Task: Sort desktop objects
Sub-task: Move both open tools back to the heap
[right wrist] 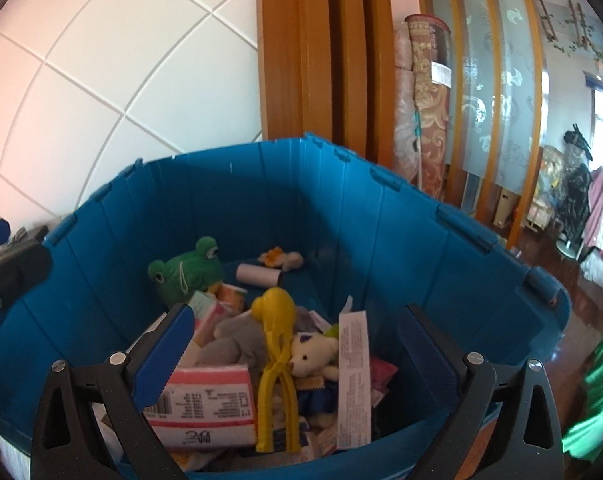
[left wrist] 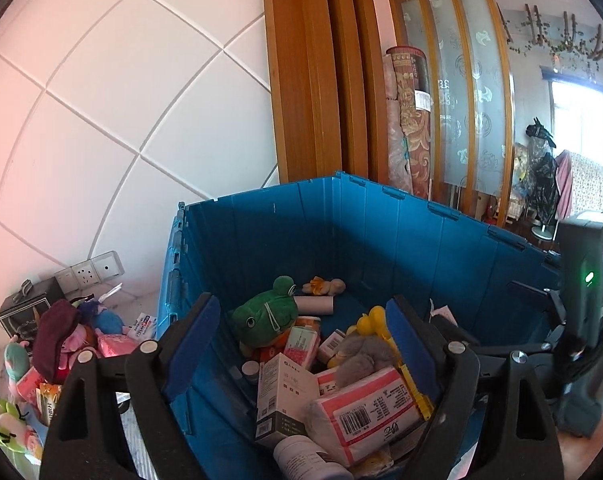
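Yellow tongs — lengthwise in blue crate, handles nearest camera

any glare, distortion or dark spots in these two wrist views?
Left wrist: heavy fisheye bowing of wall tiles, blown-out window, pink cast at left. Right wrist: same bowing, black corner vignette, blue bin far wall in shadow, contents sharp.

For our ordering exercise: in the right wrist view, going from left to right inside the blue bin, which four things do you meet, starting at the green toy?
Green frog plush → yellow plastic tongs → white teddy bear → long printed paper slip.
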Motion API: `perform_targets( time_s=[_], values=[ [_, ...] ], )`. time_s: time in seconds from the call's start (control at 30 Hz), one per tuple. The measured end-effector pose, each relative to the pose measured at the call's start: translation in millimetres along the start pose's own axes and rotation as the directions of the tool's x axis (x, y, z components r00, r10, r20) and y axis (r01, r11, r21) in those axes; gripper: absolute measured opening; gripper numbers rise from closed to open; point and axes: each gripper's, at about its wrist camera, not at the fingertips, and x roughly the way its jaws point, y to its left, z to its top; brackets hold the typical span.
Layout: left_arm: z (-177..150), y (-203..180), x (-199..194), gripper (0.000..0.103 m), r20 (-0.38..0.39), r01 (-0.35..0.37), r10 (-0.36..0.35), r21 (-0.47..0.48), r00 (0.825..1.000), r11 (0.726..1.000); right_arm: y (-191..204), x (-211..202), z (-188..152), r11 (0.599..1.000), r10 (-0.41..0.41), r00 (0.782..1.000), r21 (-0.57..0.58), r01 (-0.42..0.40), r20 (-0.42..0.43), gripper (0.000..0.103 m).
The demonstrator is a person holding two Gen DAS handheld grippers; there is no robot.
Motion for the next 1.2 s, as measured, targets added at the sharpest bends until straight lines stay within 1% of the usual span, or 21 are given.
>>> perform_targets(
  time_s=[0.07,0.17,0.27,0.3,0.37,0.4,0.43,0.5,0.53,0.6,0.67,0.7,0.8,0.87,0.9,0.97,1.0,1.07,1.1,1.17,1.2],
  values=[
    [-1.8,4.7,-5.3,0.085,0.021,0.000,0.001,-0.020,1.000,1.000,5.0,1.4,-2.5,0.999,-0.032,0.999,-0.036,0.032,0.003,0.103],
    [-4.7,17.6,-17.4,0.085,0.046,0.004,-0.001,-0.067,0.999,0.998,5.7,-1.4,-4.0,0.999,-0.011,1.000,-0.034,0.012,0.021,0.103],
    [-5.3,37.0,-33.8,0.085,0.066,-0.031,0.039,-0.111,0.997,0.993,7.0,-4.8,-1.9,1.000,-0.015,1.000,-0.014,0.016,0.026,0.103],
    [-5.5,46.6,-40.4,0.085,0.074,-0.044,0.054,-0.130,0.996,0.991,8.5,-9.2,-0.7,1.000,-0.012,0.999,-0.009,0.012,0.042,0.103],
    [-7.4,63.8,-50.4,0.085,0.075,-0.067,0.080,-0.162,0.994,0.984,13.6,-22.9,4.6,1.000,0.007,0.996,-0.005,-0.006,0.090,0.103],
    [-9.3,75.4,-56.6,0.085,0.071,-0.087,0.102,-0.187,0.992,0.978,18.7,-33.9,9.1,1.000,0.024,0.991,-0.007,-0.024,0.130,0.103],
    [-11.7,86.6,-62.6,0.085,0.068,-0.092,0.108,-0.207,0.992,0.974,23.4,-42.5,12.6,0.999,0.040,0.986,-0.009,-0.039,0.163,0.103],
    [-18.0,105.6,-71.2,0.085,0.064,-0.083,0.099,-0.220,0.993,0.972,36.7,-62.3,19.6,0.996,0.084,0.968,-0.018,-0.082,0.237,0.103],
    [-23.0,115.9,-76.6,0.085,0.067,-0.106,0.124,-0.230,0.990,0.967,44.3,-70.0,21.9,0.994,0.107,0.958,-0.023,-0.105,0.265,0.103],
    [-36.4,137.8,-86.6,0.085,0.065,-0.187,0.209,-0.251,0.976,0.950,64.0,-84.7,25.2,0.988,0.155,0.936,-0.035,-0.152,0.317,0.103],
    [-49.9,158.5,-93.1,0.085,0.040,-0.236,0.255,-0.266,0.966,0.935,83.4,-94.1,26.4,0.979,0.204,0.914,-0.053,-0.198,0.351,0.103],
    [-58.5,170.8,-96.5,0.085,0.019,-0.263,0.279,-0.274,0.960,0.925,97.5,-98.4,26.9,0.968,0.250,0.900,-0.074,-0.239,0.358,0.103],
    [-84.2,202.0,-105.5,0.085,-0.036,-0.341,0.346,-0.294,0.937,0.893,137.8,-108.5,25.9,0.937,0.348,0.866,-0.143,-0.318,0.360,0.103],
    [-105.1,224.6,-110.6,0.085,-0.087,-0.393,0.386,-0.315,0.918,0.864,162.9,-114.6,22.5,0.917,0.398,0.841,-0.185,-0.353,0.366,0.103],
    [-117.2,236.9,-112.2,0.085,-0.117,-0.418,0.403,-0.330,0.908,0.846,180.0,-117.6,19.1,0.900,0.434,0.824,-0.207,-0.383,0.363,0.103],
    [-140.0,258.6,-113.8,0.085,-0.175,-0.460,0.426,-0.356,0.888,0.813,205.2,-121.3,12.4,0.866,0.498,0.793,-0.238,-0.439,0.350,0.103],
    [-151.2,267.8,-113.2,0.085,-0.212,-0.482,0.434,-0.366,0.876,0.796,221.5,-121.4,7.3,0.843,0.537,0.775,-0.250,-0.476,0.334,0.103],
    [-176.4,285.9,-109.8,0.085,-0.279,-0.513,0.433,-0.384,0.857,0.768,246.8,-119.7,-2.2,0.807,0.589,0.748,-0.277,-0.522,0.306,0.103],
    [-190.1,294.0,-107.4,0.085,-0.312,-0.532,0.436,-0.386,0.844,0.754,264.5,-115.8,-9.2,0.789,0.611,0.740,-0.296,-0.539,0.280,0.103],
    [-212.1,302.6,-101.9,0.085,-0.355,-0.562,0.446,-0.374,0.822,0.738,289.2,-105.8,-21.1,0.765,0.635,0.737,-0.318,-0.560,0.229,0.103],
    [-224.0,306.0,-97.6,0.085,-0.377,-0.582,0.457,-0.358,0.805,0.730,305.3,-96.0,-30.5,0.752,0.646,0.741,-0.326,-0.573,0.186,0.103]
  ],
)
